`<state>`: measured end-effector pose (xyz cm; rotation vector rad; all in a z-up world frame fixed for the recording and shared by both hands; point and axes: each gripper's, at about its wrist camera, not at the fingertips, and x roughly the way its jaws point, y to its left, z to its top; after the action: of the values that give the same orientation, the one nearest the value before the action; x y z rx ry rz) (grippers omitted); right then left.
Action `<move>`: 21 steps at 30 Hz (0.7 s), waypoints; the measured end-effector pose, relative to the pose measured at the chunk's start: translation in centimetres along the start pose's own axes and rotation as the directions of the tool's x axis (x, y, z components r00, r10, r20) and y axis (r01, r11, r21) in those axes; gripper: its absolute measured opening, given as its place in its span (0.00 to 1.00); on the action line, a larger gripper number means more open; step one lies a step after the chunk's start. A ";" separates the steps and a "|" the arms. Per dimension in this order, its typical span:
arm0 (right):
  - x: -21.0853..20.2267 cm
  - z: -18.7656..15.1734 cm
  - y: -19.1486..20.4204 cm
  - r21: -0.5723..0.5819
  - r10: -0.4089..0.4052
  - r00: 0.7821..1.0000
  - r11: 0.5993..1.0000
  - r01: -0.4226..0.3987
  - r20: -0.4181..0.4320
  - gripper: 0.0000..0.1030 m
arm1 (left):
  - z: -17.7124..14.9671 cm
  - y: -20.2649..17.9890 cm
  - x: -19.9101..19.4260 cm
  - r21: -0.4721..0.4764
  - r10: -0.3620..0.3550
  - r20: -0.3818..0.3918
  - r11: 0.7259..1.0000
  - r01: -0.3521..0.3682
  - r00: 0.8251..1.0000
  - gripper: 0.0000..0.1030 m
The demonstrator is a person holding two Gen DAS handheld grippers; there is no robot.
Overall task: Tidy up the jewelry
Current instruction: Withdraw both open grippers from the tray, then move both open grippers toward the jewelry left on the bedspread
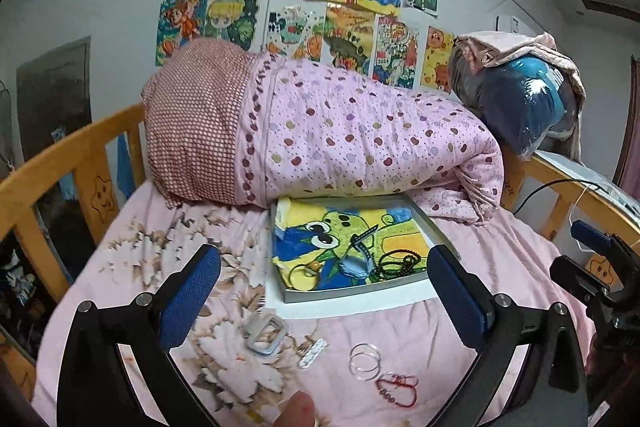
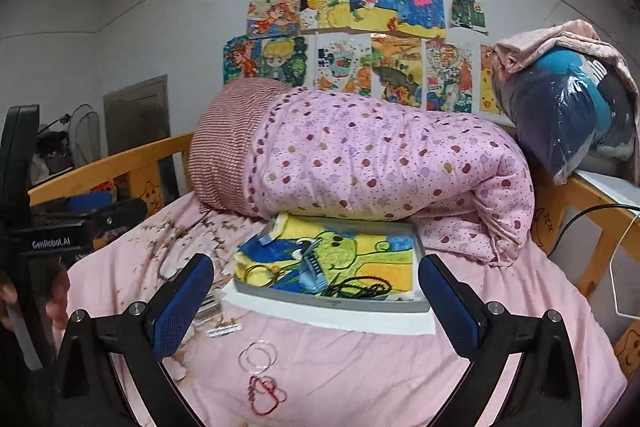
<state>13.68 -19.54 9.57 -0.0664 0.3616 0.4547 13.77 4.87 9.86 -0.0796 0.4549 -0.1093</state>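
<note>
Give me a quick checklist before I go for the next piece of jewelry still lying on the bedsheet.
1. Left gripper empty, jaws wide apart: ok.
2. Right gripper empty, jaws wide apart: ok.
3. Pieces left outside the tray: clear rings, red bracelet, silver buckle, white clip all on the sheet: not ok, still to sort.
4. Clear rings and red bracelet lie close together; whether they touch or tangle: cannot tell.
5. Room in the tray: black bead necklace, gold ring and a blue strap crowd its near part, the far part is free: ok.
</note>
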 end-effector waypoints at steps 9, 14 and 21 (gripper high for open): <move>-0.7 -3.3 1.2 -0.024 -0.002 0.999 1.000 0.001 -0.054 1.00 | -3.6 3.0 -2.7 0.015 0.009 -0.048 1.000 -0.008 0.999 0.98; 0.4 -5.0 1.6 -0.009 0.021 0.990 1.000 -0.022 -0.142 1.00 | -5.9 4.1 -2.3 0.010 0.019 -0.134 1.000 -0.018 0.991 0.98; 2.4 -7.9 2.0 0.022 0.045 0.955 0.999 -0.041 -0.292 1.00 | -8.4 5.5 0.3 -0.053 -0.019 -0.336 0.999 0.001 0.942 0.98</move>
<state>12.21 -17.89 1.40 -0.1108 0.6588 0.4860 10.81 9.81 1.66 -0.1152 0.7998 -0.1214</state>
